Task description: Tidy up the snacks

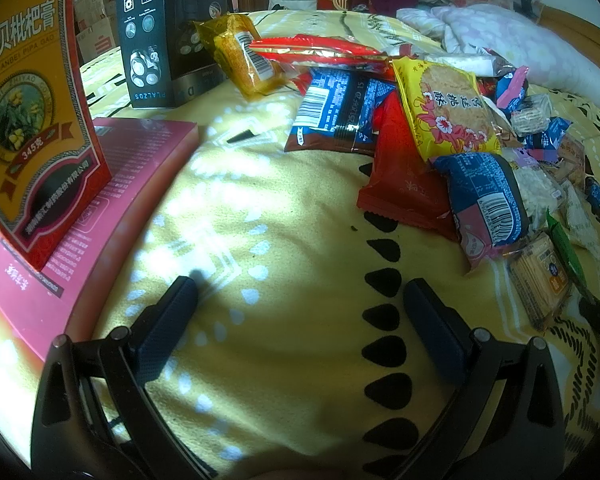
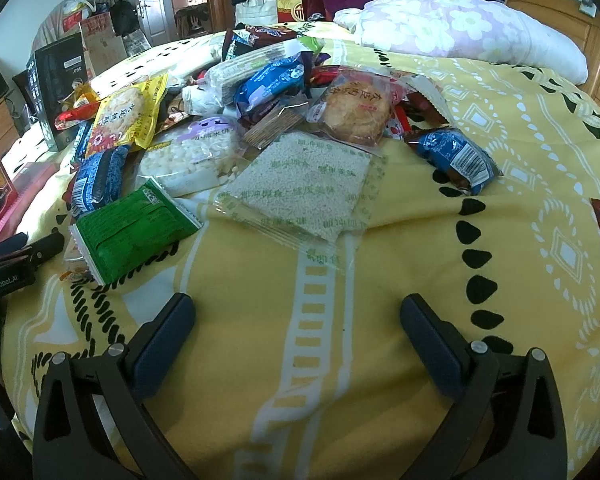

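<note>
Snacks [image 2: 236, 112] lie heaped in crinkled, many-coloured wrappers.

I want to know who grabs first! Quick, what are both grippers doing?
Left gripper: open, empty, above the yellow patterned bedspread.
Right gripper: open, empty, just short of the clear packet of white grains.

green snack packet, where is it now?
Right wrist view, lower left: green packet lies at the pile's near edge, beside the clear grain packet.
</note>
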The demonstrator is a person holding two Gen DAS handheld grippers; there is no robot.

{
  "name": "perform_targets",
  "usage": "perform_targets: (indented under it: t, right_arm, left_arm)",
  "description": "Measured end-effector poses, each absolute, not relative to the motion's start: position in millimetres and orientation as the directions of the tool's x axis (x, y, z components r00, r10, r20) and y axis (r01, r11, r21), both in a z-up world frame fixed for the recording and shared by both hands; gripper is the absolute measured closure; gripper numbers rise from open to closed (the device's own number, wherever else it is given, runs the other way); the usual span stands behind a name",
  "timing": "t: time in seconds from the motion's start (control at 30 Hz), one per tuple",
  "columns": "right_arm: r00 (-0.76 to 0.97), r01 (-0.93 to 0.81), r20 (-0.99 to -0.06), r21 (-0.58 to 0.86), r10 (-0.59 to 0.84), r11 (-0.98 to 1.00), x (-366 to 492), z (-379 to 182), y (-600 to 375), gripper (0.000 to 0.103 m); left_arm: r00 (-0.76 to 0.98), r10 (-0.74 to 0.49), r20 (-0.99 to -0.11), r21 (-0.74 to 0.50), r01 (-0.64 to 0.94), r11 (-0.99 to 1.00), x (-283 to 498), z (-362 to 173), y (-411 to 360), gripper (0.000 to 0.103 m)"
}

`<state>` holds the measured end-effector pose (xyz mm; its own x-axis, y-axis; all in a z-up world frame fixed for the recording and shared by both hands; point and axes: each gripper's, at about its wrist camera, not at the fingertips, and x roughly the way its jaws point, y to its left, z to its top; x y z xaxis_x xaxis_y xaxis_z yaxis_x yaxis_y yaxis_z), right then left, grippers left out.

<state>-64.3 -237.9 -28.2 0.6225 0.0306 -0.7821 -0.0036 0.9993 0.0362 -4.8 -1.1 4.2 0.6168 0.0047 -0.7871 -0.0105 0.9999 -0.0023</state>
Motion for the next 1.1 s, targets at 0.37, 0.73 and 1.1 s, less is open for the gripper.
perform_targets:
  t: [0.37,0.73,1.1]
  right_arm:
    - [0.623,-0.003,-0.782,0.036,0.03,0.999,-64.0,-27.7,-236.9,0.0]
    - [0.624,-0.004,-0.78,0.037,0.031,0.999,-64.1,-27.4,-235.4,0.0]
    - [0.622,0.0,-0.782,0.03,0.023,1.0,-60.4,-26.4,-234.0,0.0]
  left_arm:
    - [0.617,0.006,-0.787,-0.001,-0.012,1.0,-5.0,4.3,-1.0,0.0]
    - [0.62,-0.024,-0.784,-0.019,0.014,1.0,-13.1,5.2,1.4,0.0]
    - [0.559,-0.274,-0.783,-0.204,0.185,0.961,3.8,65.0,-46.4,0.009]
